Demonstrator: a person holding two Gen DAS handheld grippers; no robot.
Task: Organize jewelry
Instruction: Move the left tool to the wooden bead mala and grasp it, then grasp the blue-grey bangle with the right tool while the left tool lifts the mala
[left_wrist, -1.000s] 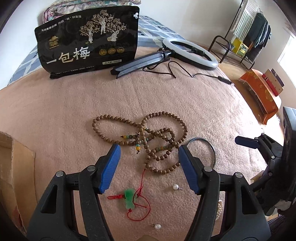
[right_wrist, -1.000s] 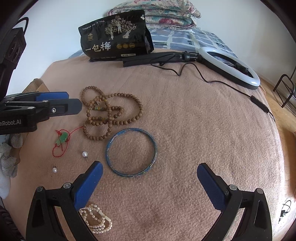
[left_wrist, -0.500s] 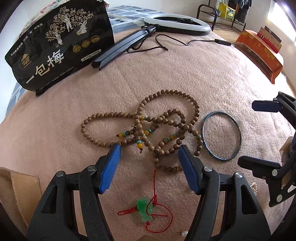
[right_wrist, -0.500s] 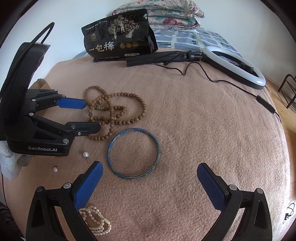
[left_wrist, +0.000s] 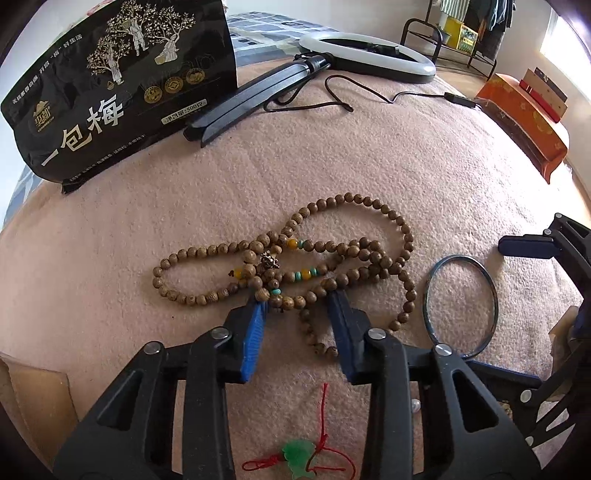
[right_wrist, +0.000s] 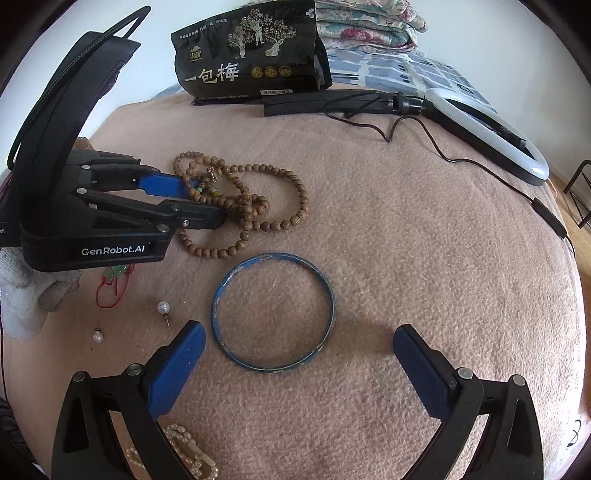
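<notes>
While the fuzzy pink blanket (right_wrist: 406, 258) covers the bed with a nubbly pile, the jewelry lies scattered across the part of it nearest the cameras. A long strand of round wooden beads (left_wrist: 354, 258), brown and grained, with a few amber and turquoise spacers and a small metal charm, sits in tangled loops near the middle of the blanket. The left hand-held gripper (left_wrist: 295, 314) has its blue ribbed pads on either side of the strand's near loops, jaws narrowed but with a gap between them; several beads lie in that gap, and I cannot tell whether the pads press them. Its black housing reads "GenRobot.AI" in the right wrist view. Just beside the beads lies a thin blue bangle (right_wrist: 273, 312), a flat hoop with worn, chipped paint. The right hand-held gripper (right_wrist: 299, 369) hangs released, jaws spread wide, near the bangle's closer rim without touching it. Toward the blanket's near-left edge are a green jade-like pendant (left_wrist: 299, 454) on a red cord, two pearl earrings (right_wrist: 163, 308), and a bunched pearl strand (right_wrist: 184, 450). Along the far edge a glossy black bag (left_wrist: 122, 85) stands, printed with gold trees, "一包梅" and "500克", beside a white ring light (left_wrist: 365, 55) with a black folded stand and cable.
</notes>
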